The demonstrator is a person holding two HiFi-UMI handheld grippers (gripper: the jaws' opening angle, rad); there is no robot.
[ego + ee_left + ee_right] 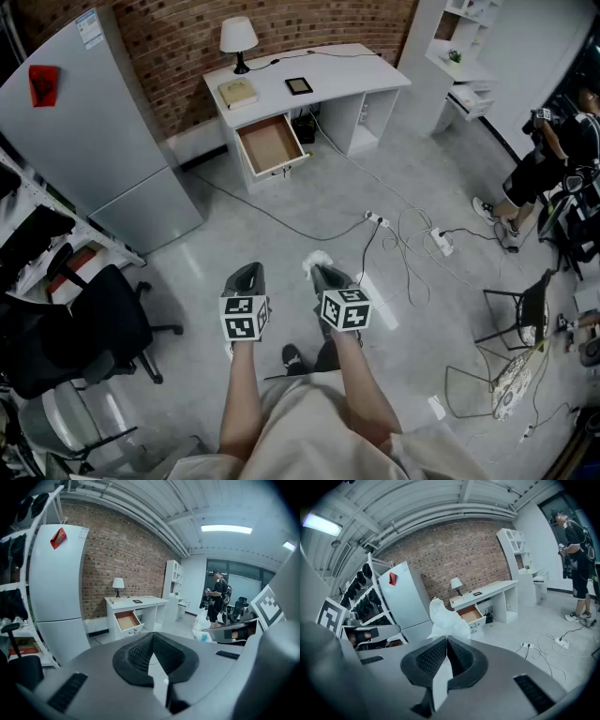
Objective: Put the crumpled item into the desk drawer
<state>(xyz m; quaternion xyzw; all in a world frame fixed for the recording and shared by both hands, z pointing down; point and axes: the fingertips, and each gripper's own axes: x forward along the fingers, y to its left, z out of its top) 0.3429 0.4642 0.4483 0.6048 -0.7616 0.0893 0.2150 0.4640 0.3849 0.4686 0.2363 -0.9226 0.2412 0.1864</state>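
Pinching the white crumpled item [443, 617] just below frame centre with the right gripper [446, 641], jaws clenched on it for carrying toward the open desk drawer [270, 143] at upper centre; holding the left gripper [152, 637] alongside, jaws pressed together on nothing.

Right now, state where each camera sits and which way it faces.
Head view: on the person's head, looking steeply down; forearms, left gripper, right gripper.
Left gripper view: on that gripper, facing the desk; empty jaws shut.
Right gripper view: on that gripper, facing the desk; jaws shut on crumpled item.
All share the open drawer.
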